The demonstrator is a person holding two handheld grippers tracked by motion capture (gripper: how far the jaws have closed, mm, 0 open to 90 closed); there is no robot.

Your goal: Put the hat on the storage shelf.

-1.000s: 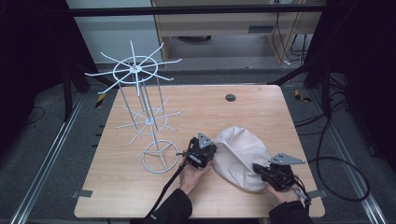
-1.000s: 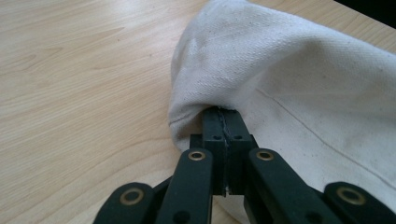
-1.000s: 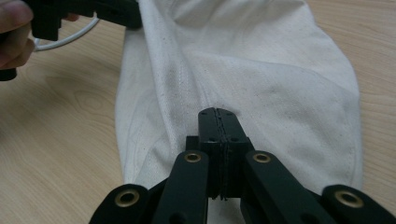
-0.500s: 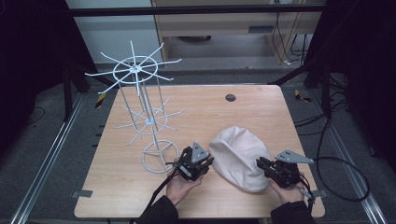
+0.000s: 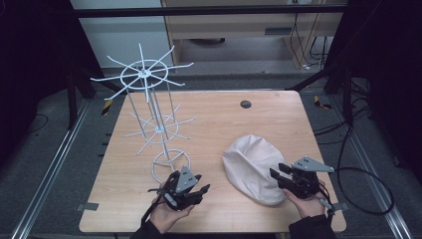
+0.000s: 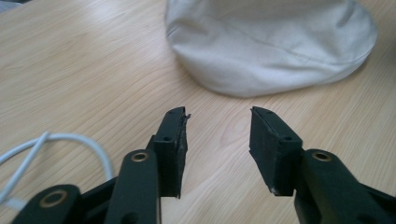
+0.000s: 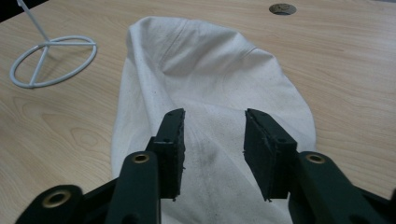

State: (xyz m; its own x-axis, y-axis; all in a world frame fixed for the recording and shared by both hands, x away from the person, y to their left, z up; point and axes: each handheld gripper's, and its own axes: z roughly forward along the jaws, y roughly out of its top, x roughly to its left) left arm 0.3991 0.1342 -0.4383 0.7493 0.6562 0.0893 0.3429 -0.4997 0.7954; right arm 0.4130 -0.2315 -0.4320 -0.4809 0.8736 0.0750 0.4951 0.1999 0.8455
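Left tool (image 5: 191, 191) sits low over the wooden counter (image 5: 259, 119), near its front edge, with its jaws spread partway and nothing between them; in the left gripper view bare wood shows in the gap, and the cream cloth cap (image 6: 271, 42) lies beyond the fingertips, apart from them. Right tool (image 5: 283, 175) is at the cap's (image 5: 254, 167) right-hand end, jaws also partway apart. In the right gripper view its pads (image 7: 173, 144) stand over the cap's (image 7: 210, 93) cloth with a clear gap between them, and they do not pinch it.

No brand, label or writing can be read on the cap, on either tool or on the counter.

The cap lies flat on the right half of the counter, toward the front. A white wire rack (image 5: 149, 104) stands on the left half, its ring base (image 5: 169, 162) just behind the left tool; the same ring (image 7: 51, 58) shows at the upper left of the right gripper view, and a dark round hole (image 5: 245, 104) sits near the counter's far edge.

A second ago both tools were shut on the cap, one at each end of it. Since then the jaws of both have just been opening, and the cap is let go. The left tool has drawn away to the left and now stands clear of the cloth, while the right tool has kept its place. The cap has settled flatter.
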